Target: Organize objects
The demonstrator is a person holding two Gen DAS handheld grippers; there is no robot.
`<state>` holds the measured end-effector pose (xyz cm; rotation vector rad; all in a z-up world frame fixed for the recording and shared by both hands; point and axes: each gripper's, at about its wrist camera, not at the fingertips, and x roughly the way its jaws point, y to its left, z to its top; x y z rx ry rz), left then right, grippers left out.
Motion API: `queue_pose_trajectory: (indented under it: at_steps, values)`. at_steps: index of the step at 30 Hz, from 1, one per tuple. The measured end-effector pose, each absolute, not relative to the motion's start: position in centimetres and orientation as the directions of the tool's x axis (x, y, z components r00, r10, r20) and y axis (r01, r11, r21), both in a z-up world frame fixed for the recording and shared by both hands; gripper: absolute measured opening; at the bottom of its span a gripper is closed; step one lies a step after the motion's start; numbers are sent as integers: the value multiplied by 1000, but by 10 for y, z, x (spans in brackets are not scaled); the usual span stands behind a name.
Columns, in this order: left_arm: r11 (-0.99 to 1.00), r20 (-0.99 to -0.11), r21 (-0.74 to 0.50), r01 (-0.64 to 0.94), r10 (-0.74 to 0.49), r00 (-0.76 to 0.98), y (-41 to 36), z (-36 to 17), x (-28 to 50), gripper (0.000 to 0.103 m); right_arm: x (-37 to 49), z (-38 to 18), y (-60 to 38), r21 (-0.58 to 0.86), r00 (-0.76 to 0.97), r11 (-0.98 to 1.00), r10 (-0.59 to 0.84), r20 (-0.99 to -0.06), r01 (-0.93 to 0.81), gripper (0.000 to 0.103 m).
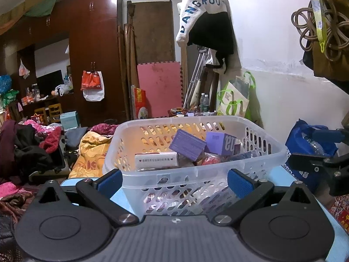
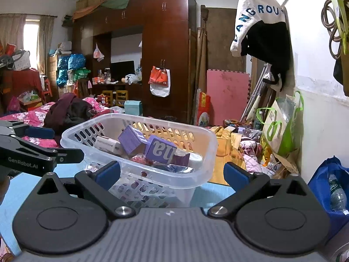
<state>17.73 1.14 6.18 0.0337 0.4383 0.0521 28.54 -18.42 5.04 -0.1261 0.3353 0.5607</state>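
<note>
Both tongs, left (image 1: 173,182) and right (image 2: 172,174), gape empty before basket (image 1: 196,170) on table (image 2: 209,194); two purple boxes (image 1: 187,145) inside.

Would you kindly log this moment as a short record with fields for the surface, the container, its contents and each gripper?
surface: light blue table
container: clear perforated basket, standing on the table
contents: two purple boxes, a white box, a red item and others, piled loosely
left gripper: open, empty, facing the basket's near wall
right gripper: open, empty, aimed at the basket's corner
background: cluttered bedroom with wardrobe
</note>
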Motion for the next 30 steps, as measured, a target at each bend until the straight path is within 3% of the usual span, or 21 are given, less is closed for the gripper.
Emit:
queue_pose_trajectory:
  at_steps: [30]
  values:
    - [999,-423,50,-21,41,905,2,61,178,103,283,52,-189,-21,798,843,501,-334,-538,103]
